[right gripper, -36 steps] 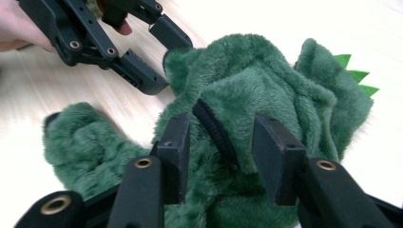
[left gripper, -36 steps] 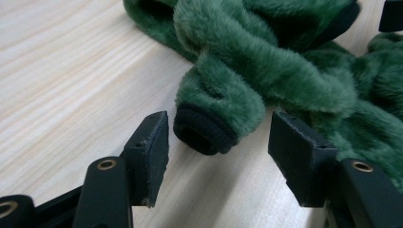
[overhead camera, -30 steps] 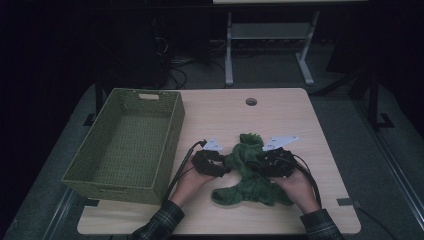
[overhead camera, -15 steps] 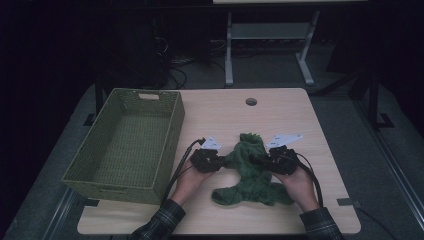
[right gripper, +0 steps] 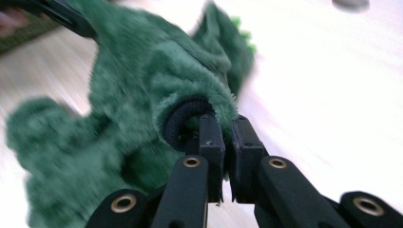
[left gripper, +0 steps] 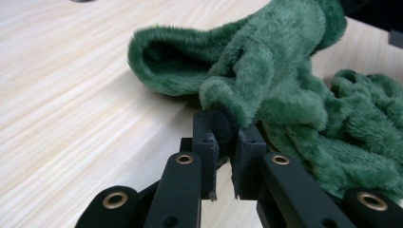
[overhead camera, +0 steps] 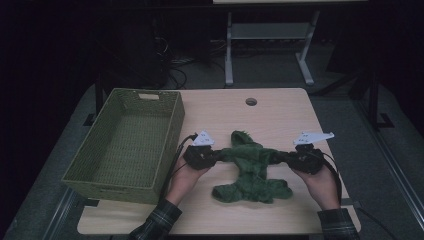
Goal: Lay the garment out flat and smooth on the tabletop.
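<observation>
A fuzzy green garment [overhead camera: 250,170] with a spiked hood lies on the wooden table [overhead camera: 280,115], its two sleeves pulled out sideways. My left gripper [overhead camera: 216,156] holds the left sleeve's end. In the left gripper view the jaws [left gripper: 222,128] have just been closing and pinch the dark cuff of the garment [left gripper: 285,95]. My right gripper [overhead camera: 284,157] grips the other sleeve. In the blurred right gripper view its gripper [right gripper: 227,128] is shut on the dark-lined cuff edge of the garment [right gripper: 142,95].
A green woven basket [overhead camera: 107,184] stands at the table's left, close to my left hand. A cable hole [overhead camera: 251,101] sits near the far edge. Beyond the table are a metal stand and cables on a dark floor.
Both grippers have closed on the sleeve ends. The right hand moved out to the right and the left rose slightly, stretching the sleeves apart from the bunched garment.
</observation>
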Demonstrator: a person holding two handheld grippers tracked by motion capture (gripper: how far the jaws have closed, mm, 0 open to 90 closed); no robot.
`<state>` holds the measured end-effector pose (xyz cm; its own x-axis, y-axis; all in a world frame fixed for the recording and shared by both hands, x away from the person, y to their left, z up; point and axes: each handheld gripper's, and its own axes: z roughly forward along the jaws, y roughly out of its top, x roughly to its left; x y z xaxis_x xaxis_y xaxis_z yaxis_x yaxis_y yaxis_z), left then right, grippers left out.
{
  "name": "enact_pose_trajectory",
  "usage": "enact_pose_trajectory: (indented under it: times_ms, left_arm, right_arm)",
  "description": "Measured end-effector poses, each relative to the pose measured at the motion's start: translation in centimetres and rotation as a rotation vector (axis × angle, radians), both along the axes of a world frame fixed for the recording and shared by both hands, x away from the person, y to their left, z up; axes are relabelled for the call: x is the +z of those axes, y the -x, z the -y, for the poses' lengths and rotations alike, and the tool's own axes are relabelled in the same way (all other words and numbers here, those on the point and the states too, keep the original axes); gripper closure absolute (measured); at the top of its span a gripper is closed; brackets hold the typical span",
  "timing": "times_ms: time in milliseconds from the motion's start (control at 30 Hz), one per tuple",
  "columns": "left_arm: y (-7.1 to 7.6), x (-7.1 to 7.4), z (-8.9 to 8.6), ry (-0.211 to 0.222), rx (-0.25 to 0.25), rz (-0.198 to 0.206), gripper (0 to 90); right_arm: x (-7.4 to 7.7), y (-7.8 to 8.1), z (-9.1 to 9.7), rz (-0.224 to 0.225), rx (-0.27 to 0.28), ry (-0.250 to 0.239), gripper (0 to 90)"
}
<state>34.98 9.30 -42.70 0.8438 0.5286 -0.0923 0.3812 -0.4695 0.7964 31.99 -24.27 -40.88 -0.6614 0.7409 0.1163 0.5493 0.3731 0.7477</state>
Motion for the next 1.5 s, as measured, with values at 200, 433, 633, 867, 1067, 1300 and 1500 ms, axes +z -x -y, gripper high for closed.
enact_pose_trajectory:
  times_ms: [200, 433, 633, 867, 1067, 1300, 1500]
  left_arm:
    - [0.0, -1.9, 2.3, -0.072, -0.038, -0.041, 81.3]
    - [-0.6, -3.9, 3.4, -0.121, -0.043, -0.082, 72.5]
    - [-0.6, -1.8, 2.0, -0.069, -0.017, -0.064, 50.6]
    - [-2.1, 0.0, 1.2, -0.056, 0.030, -0.044, 48.7]
    - [-4.1, -0.1, 1.6, -0.059, 0.070, -0.070, 49.4]
    - [-6.3, -1.8, 2.6, -0.069, 0.099, -0.112, 48.5]
    - [-7.4, -2.6, 3.2, -0.066, 0.114, -0.133, 46.4]
  right_arm:
    - [-3.7, -0.8, 1.8, -0.124, -0.028, 0.042, 85.1]
    - [-5.4, -1.5, 2.0, -0.185, -0.042, 0.074, 83.3]
    - [-4.1, -1.0, 2.4, -0.141, -0.062, 0.054, 60.5]
    - [-1.3, -1.2, 2.5, -0.059, -0.071, 0.025, 57.3]
    - [-0.1, -2.5, 1.7, -0.022, -0.063, 0.000, 57.3]
    - [0.0, -4.9, -0.5, -0.005, -0.021, 0.011, 57.4]
    - [-0.9, -7.0, -2.4, -0.040, 0.013, 0.042, 58.0]
